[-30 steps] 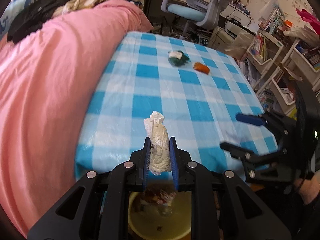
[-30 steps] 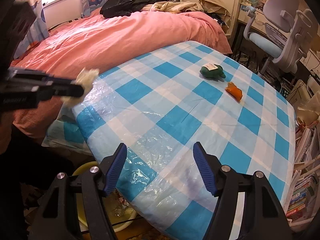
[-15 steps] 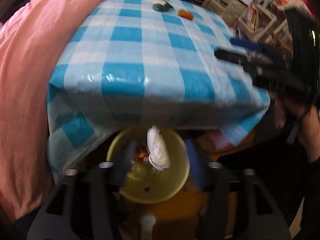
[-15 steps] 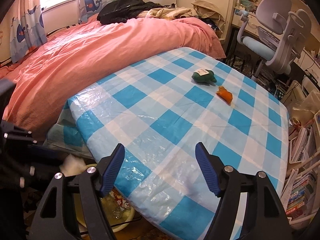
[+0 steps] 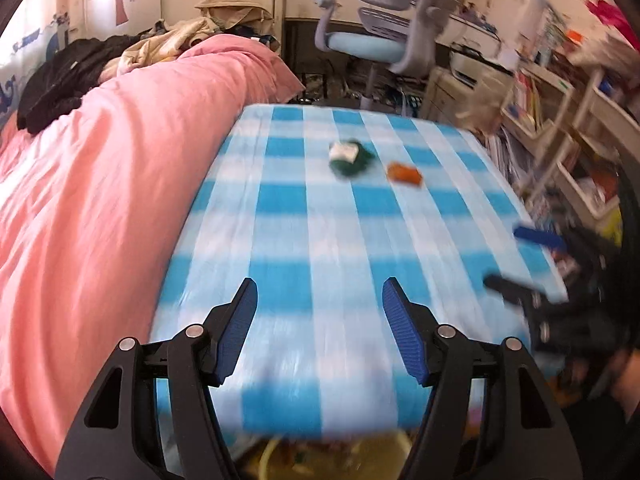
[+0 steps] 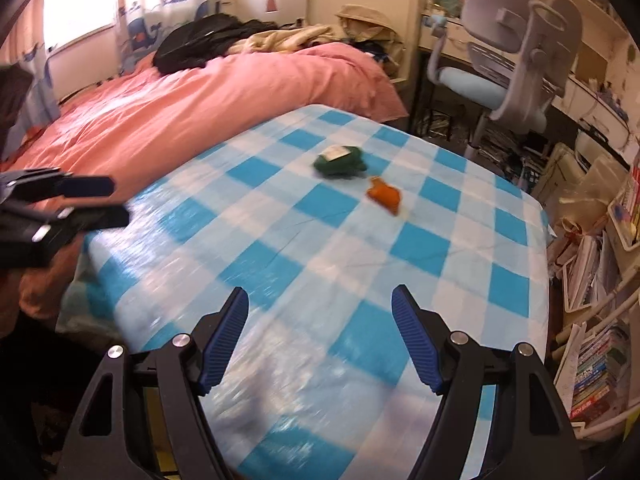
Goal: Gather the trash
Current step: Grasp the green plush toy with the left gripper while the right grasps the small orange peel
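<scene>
Left wrist view: left tool (image 5: 319, 300) w/ ribbed blue pads has just been opening, nothing betw. them; crumpled white tissue gone from its grip. Glossy blue-white checked worktop (image 5: 320, 248): lumpy green wad (image 5: 352, 157), orange scrap (image 5: 405, 173) near far edge. Right tool (image 6: 320, 307) open, empty.

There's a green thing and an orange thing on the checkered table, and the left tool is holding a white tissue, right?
Not quite. The green wrapper and the orange wrapper do lie on the checkered table, but the left tool holds nothing. The left wrist view shows its jaws, which have just been opening, apart with only tablecloth between them.
</scene>
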`<state>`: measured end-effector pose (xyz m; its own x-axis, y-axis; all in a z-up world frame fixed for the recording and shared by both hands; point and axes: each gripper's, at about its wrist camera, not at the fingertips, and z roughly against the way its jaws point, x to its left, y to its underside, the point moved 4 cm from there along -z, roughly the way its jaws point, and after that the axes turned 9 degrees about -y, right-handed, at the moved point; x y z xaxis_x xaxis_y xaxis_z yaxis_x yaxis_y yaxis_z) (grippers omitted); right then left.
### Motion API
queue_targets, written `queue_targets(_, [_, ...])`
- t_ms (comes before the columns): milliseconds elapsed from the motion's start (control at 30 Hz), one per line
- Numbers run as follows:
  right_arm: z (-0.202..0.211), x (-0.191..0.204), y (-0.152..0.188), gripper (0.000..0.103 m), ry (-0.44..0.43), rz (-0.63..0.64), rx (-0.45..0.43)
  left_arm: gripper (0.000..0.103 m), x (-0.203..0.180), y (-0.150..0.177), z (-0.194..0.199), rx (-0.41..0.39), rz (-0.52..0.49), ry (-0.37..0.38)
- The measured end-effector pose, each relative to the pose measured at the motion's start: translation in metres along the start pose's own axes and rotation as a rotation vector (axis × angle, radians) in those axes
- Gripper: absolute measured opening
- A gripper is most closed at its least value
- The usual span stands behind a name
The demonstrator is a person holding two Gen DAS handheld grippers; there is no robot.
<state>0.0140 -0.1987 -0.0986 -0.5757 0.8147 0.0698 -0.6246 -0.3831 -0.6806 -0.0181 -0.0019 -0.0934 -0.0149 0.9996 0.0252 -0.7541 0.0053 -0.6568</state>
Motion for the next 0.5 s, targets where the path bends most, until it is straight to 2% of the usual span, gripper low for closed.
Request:
queue_targets(133, [-0.018,-0.018,-0.013,0.071,0.021,0.007,-0.002,0.062,-0.022,-0.043,-0.042,-0.011,-0.029,0.021])
queue_targets(233, [-0.037,-0.034,-0.025,0.071,0.027,-0.004,-0.002,0.062,-0.035,-0.068,-0.075,0.011,-0.041,0.034])
queue_targets(500, [-0.082,-0.055,-0.047,0.071,0.028,0.004,0.024,0.066,-0.057,-0.111,-0.151,0.073,-0.062,0.045])
